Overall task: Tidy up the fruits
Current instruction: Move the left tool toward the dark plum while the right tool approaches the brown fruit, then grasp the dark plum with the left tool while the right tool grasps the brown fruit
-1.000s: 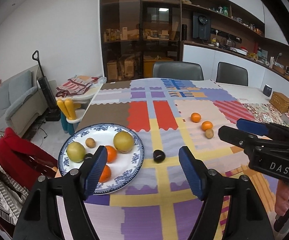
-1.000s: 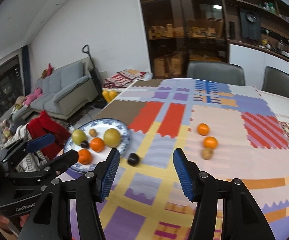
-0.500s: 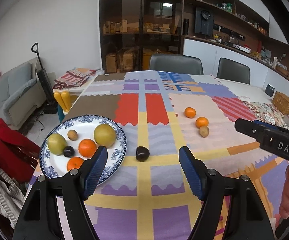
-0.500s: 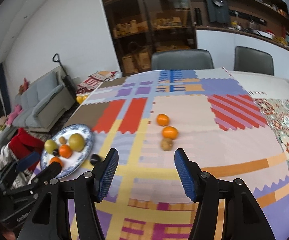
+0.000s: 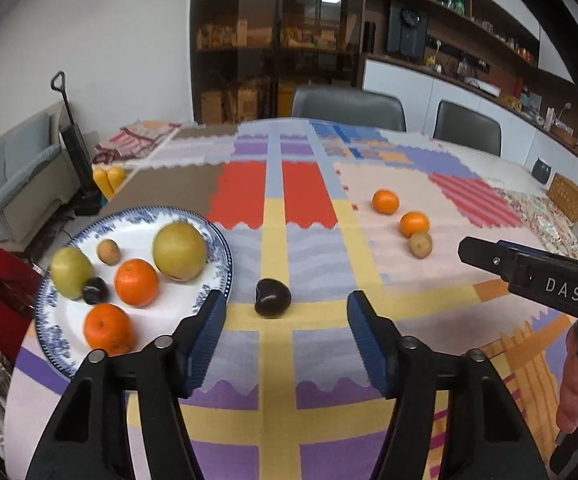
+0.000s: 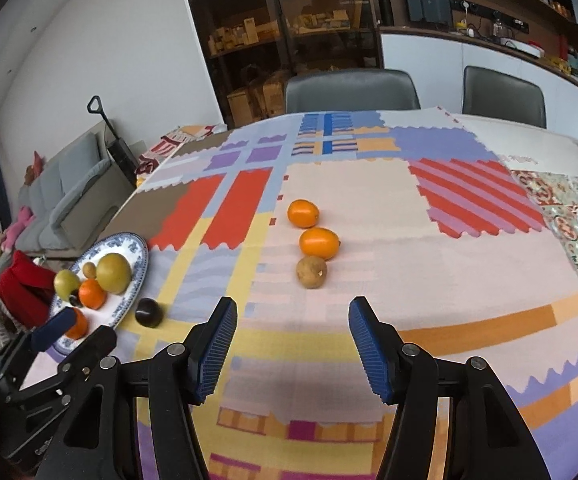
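On a counter [image 6: 429, 264] under a patchwork cloth, a blue-rimmed plate [image 5: 220, 254] holds six fruits, while a dark plum [image 5: 272, 297], two oranges [image 6: 318, 243] and a kiwi [image 6: 311, 272] lie loose, nothing blocking them. The left gripper [image 5: 285, 334] is closing, its fingers empty above the plum; the right gripper [image 6: 292, 342] stands part open, empty, near the kiwi.

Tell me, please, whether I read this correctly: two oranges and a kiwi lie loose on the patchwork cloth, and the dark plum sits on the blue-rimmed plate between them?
Not quite. The two oranges and the kiwi do lie loose on the cloth, but the loose dark plum rests on the cloth beside the blue-rimmed plate, not on it, well apart from them. The left wrist view shows this.
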Demonstrator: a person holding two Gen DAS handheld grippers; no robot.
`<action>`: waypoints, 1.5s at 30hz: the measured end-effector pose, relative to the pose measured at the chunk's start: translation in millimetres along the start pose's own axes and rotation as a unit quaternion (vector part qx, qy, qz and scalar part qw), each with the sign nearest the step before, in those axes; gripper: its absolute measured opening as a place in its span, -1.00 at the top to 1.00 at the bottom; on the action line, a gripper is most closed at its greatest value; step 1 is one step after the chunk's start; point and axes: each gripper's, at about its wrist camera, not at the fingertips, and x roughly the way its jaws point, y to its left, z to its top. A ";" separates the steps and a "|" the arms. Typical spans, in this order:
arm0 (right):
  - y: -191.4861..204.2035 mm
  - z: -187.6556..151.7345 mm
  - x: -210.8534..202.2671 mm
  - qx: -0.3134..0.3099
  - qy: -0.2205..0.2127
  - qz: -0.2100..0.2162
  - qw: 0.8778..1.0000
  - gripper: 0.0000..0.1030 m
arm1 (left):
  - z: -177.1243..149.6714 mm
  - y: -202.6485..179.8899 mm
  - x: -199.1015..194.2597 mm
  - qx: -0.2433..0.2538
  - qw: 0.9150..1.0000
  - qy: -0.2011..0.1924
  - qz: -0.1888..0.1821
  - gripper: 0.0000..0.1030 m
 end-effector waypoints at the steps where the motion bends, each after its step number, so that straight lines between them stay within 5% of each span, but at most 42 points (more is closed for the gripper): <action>1: -0.6 0.8 6.8 0.002 0.006 0.002 1.000 -0.15 | 0.1 0.6 3.7 0.000 1.000 0.004 -0.001 -0.06; 12: -11.0 8.8 58.2 0.014 0.039 -0.001 0.999 -0.14 | 6.2 0.4 44.9 0.028 0.998 0.045 0.017 0.23; 24: -14.1 13.6 89.5 0.008 0.058 -0.008 0.998 0.16 | 4.0 0.3 61.8 0.042 0.996 0.070 0.019 0.41; 35: -11.4 15.5 97.0 -0.015 0.057 -0.015 0.998 0.43 | 4.6 1.9 65.0 0.041 0.996 0.079 0.016 0.48; 45: 1.3 10.8 69.2 -0.030 0.041 0.014 0.999 0.43 | 11.2 -0.4 36.7 0.035 0.998 0.052 -0.007 0.48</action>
